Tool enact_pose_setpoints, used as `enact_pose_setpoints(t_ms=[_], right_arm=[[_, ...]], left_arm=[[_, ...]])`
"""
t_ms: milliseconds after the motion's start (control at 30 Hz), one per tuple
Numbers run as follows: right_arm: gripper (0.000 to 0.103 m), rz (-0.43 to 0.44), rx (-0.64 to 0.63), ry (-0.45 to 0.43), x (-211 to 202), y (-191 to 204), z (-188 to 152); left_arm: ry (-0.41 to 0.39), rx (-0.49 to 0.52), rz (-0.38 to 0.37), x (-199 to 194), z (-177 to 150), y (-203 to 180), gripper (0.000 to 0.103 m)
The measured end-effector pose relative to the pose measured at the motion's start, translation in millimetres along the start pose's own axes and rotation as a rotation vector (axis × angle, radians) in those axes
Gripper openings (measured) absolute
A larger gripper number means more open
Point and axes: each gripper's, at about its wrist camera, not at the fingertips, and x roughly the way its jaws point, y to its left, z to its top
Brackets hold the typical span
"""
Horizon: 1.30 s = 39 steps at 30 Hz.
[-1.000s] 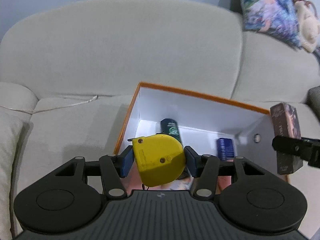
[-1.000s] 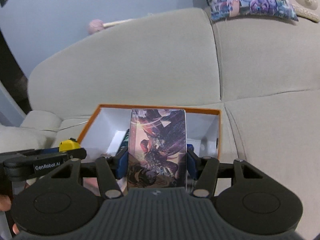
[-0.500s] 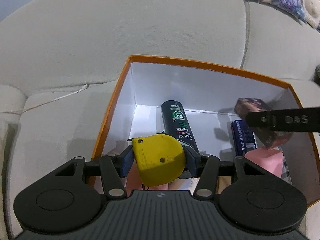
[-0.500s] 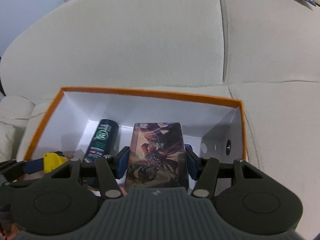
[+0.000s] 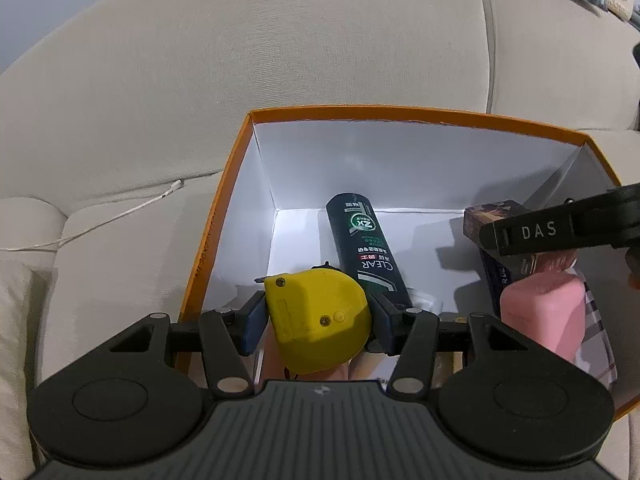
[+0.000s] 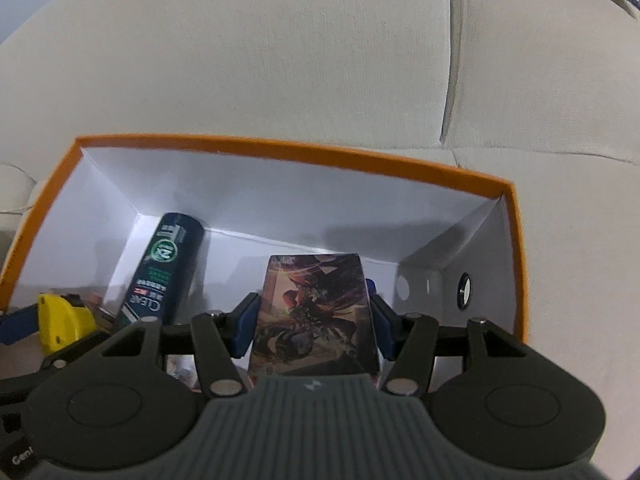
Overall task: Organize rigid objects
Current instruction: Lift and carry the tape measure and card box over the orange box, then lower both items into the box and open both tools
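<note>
Box (image 5: 224, 216), orange outside and white inside, sits on a sofa (image 5: 280, 52) and already holds part of the load, so the sorting looks well under way but unfinished.

Left claw (image 5: 316, 316) is clenched on a yellow tape measure (image 5: 318, 320), both blue pads pressing its sides. It hangs over the near left corner of the box, inside the rim line, with bare white floor just ahead of and below it. The tape measure is not yet set down. Just ahead of this claw and a little to its right lies a dark bottle (image 5: 366, 252), flat on the floor with its base toward the far wall. Something pale lies under the claw, too hidden to name.

Farther right of the left claw, a pink block (image 5: 540, 316) rests against the right side, with a dark blue pack (image 5: 494, 280) tucked behind it and checked cloth or paper beside it; I cannot tell which.

Right claw (image 6: 312, 320) grips a card box (image 6: 314, 312) with printed art, held upright between its pads. It hangs over the right half of the box, above open floor, with the right wall and its round hole off to its right and the bottle well to its left.

Judging from this, several items are stowed; what remains is lowering and releasing both held pieces. Whether more items wait outside the box cannot be seen.
</note>
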Motion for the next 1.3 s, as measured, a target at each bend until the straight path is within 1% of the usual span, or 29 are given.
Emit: enact_pose_setpoints(t_ms=[233, 367, 467, 600, 833, 1133, 1233, 1300], right_arm=[[0.059, -0.016, -0.012, 0.015, 3, 1, 3], [0.059, -0.028, -0.023, 0.016, 4, 3, 3], [0.059, -0.039, -0.033, 0.017, 5, 4, 2], [0.059, -0.041, -0.031, 0.019, 3, 2, 2], [0.059, -0.049, -0.034, 0.023, 2, 4, 2], [0.060, -0.056, -0.039, 0.033, 2, 5, -5], [0.060, -0.057, -0.037, 0.020, -2, 5, -6], [0.061, -0.057, -0.035, 0.001, -8, 5, -7]], left_arm=[[-0.011, 0.017, 0.030, 4, -3, -5, 0.062], [-0.009, 0.030, 0.020, 7, -4, -10, 0.062], [0.024, 0.003, -0.017, 10, -6, -10, 0.062], [0.018, 0.030, 0.001, 11, -9, -15, 0.062], [0.017, 0.024, 0.004, 11, -9, -14, 0.062], [0.020, -0.001, 0.009, 11, -7, -11, 0.072], [0.018, -0.003, 0.008, 9, -7, -10, 0.074], [0.016, -0.004, 0.013, 5, -7, -10, 0.077]])
